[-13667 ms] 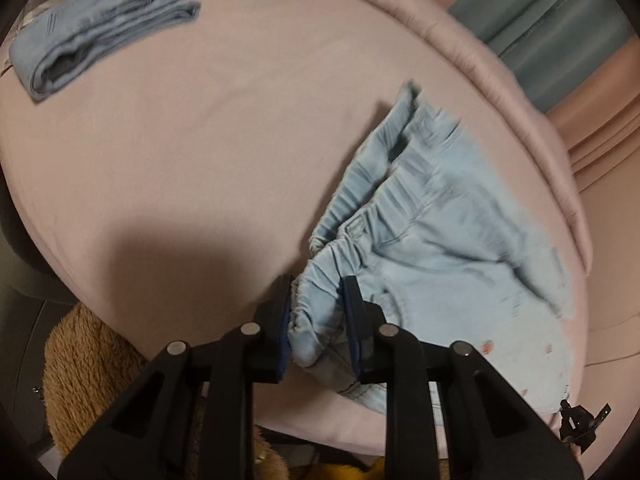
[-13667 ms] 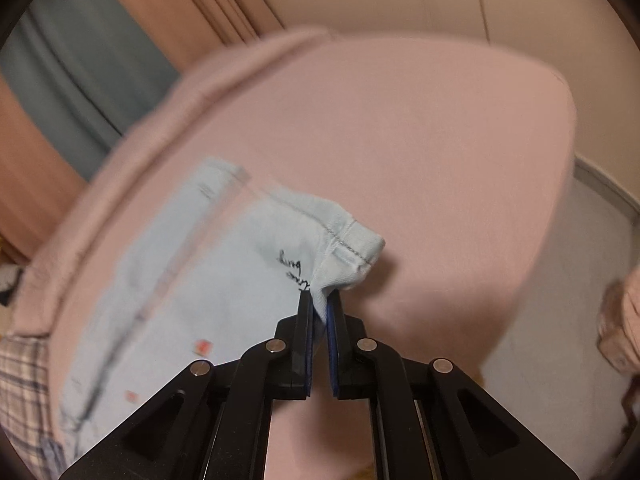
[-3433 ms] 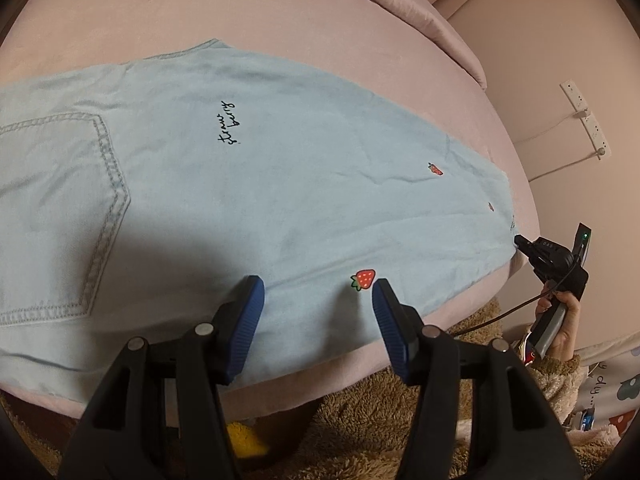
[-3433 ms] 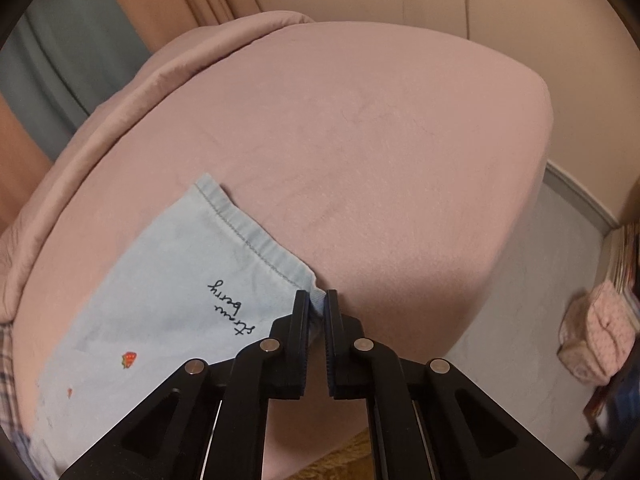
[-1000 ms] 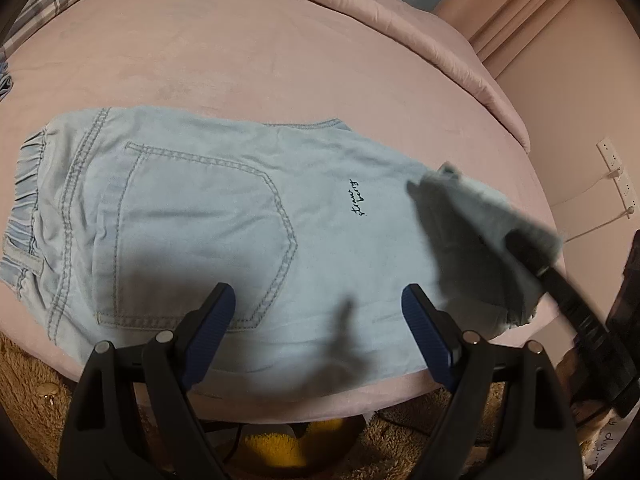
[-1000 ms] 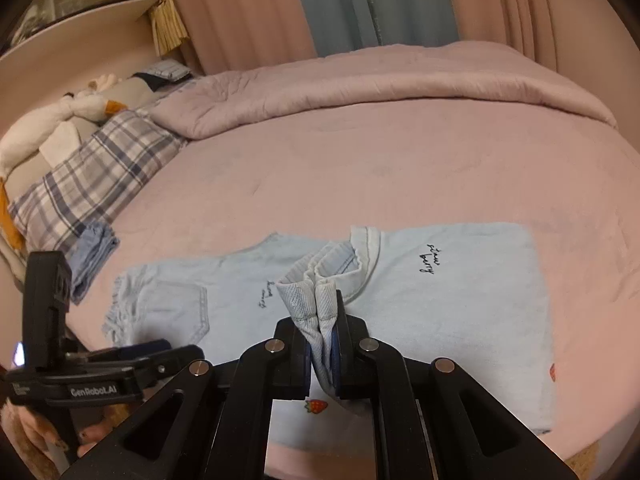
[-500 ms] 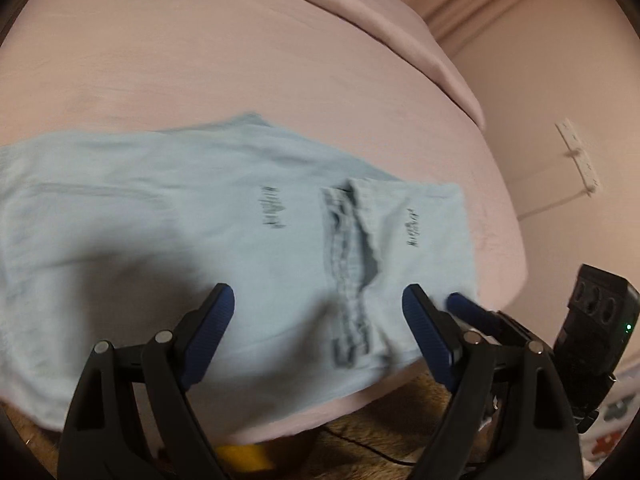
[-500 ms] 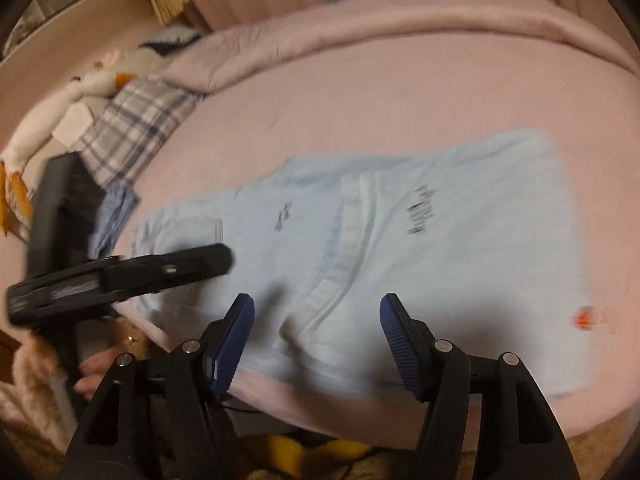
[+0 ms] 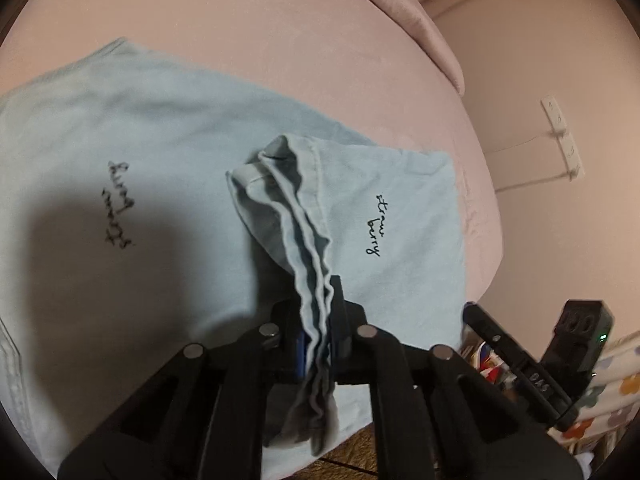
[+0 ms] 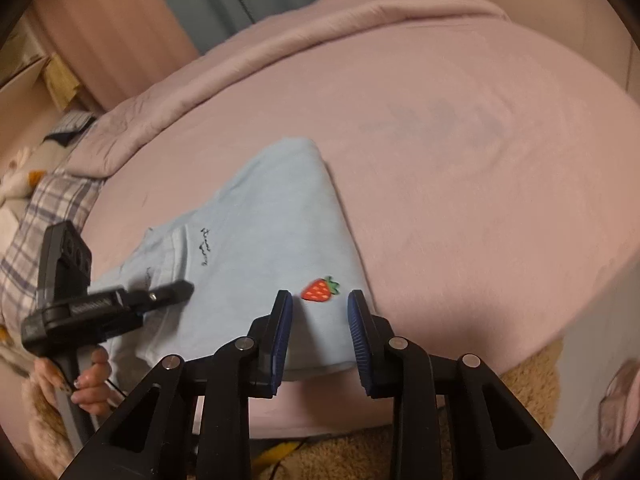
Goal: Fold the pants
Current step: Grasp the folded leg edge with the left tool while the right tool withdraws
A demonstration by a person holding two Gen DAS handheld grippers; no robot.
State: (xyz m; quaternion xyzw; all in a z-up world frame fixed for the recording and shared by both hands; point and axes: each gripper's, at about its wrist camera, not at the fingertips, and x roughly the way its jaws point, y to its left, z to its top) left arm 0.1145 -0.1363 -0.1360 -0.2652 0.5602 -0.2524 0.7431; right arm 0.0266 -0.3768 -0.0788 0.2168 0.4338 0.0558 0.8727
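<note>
Left wrist view. We see the light blue denim pants (image 9: 160,184) spread flat over the pink rounded bed (image 9: 280,32), filling the left and centre of the frame. Black script sits on the cloth at centre left, and again at centre right on the folded-over leg end, where it reads "straw berry". At lower centre the left gripper (image 9: 316,344) is clenched on a bunched ridge of hem (image 9: 304,216); the gathered cloth runs from mid-frame down between the blue pads, which press on it. Its jaws have just been closing. At lower right the black finger of the other gripper lies by the bed's edge. At right, a white power strip (image 9: 560,136) hangs on the pink wall.

Right wrist view. At left, a plaid pillow (image 10: 36,224) lies on the bed, and below it a hand (image 10: 90,384) holds the left gripper's black handle. The pants (image 10: 264,232) run from centre left to lower centre, with a red strawberry patch (image 10: 320,290) near their lower edge. The right gripper (image 10: 320,334) at lower centre has its jaws apart, just been narrowing, with the pants' edge seen between the pads and nothing pinched. Bare pink bed fills the right.
</note>
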